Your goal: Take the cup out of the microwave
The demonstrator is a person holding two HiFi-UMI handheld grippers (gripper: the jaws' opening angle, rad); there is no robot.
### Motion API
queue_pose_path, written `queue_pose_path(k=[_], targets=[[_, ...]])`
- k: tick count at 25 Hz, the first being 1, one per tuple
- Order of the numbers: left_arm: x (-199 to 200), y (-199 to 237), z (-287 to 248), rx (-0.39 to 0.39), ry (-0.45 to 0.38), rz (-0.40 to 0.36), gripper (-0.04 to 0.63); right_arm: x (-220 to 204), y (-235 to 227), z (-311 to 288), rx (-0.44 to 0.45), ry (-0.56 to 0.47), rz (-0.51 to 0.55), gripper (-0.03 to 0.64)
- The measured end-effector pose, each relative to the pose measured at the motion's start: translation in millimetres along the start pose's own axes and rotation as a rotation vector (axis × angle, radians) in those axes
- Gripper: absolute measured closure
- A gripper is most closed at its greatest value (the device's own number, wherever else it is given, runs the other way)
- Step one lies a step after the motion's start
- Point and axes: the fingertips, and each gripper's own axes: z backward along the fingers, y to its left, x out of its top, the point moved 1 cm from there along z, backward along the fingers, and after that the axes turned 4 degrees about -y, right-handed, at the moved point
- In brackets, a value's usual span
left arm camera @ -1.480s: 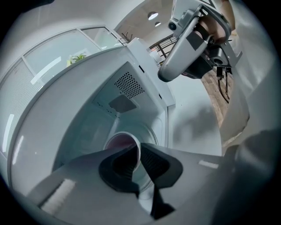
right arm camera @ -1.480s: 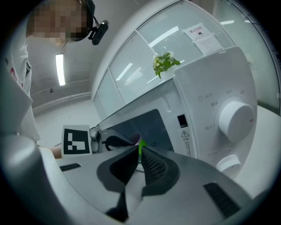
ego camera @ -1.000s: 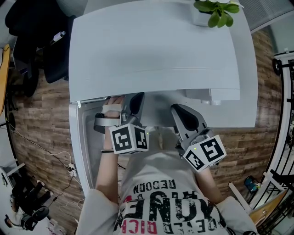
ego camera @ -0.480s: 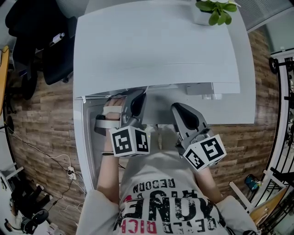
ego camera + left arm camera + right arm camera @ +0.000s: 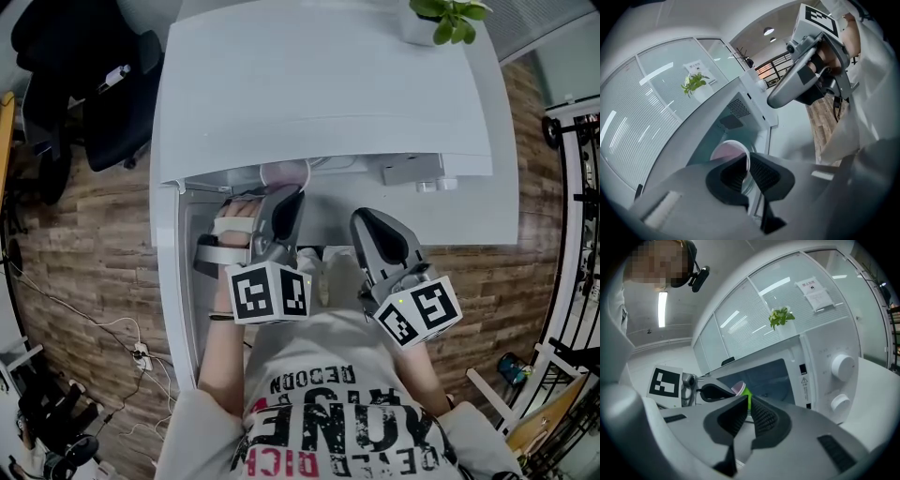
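The cup point(image 5: 284, 173) has a white rim and a pink inside. It hangs at the mouth of the white microwave point(image 5: 328, 84), just under the front edge of its top. My left gripper point(image 5: 279, 208) is shut on the cup point(image 5: 726, 152), whose rim runs between the two pads at my left gripper point(image 5: 747, 164). In the right gripper view the cup point(image 5: 738, 388) shows pink with a green side, in front of the dark cavity. My right gripper point(image 5: 377, 236) hangs beside it on the right. The jaws of my right gripper point(image 5: 749, 401) are together with nothing between them.
The microwave door point(image 5: 173, 281) stands swung open at the left. Two round dials point(image 5: 843, 365) sit on the microwave's right panel. A potted plant point(image 5: 448, 11) stands on top at the back. A black chair point(image 5: 84, 84) is on the wooden floor to the left.
The cup has come out from under the microwave's top edge and now shows in the head view, still in the left gripper. Both grippers have drawn back slightly.
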Motion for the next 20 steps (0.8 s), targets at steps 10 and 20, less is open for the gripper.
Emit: queue_pose_path(k=[10, 20], targets=[[7, -2, 12, 0.031, 0.003, 0.004, 0.563, 10, -2, 10, 0.012, -0.018, 0.027, 0.589], [19, -13, 25, 0.074, 0.042, 0.043, 0.563, 21, -5, 22, 0.074, -0.012, 0.051, 0.589]])
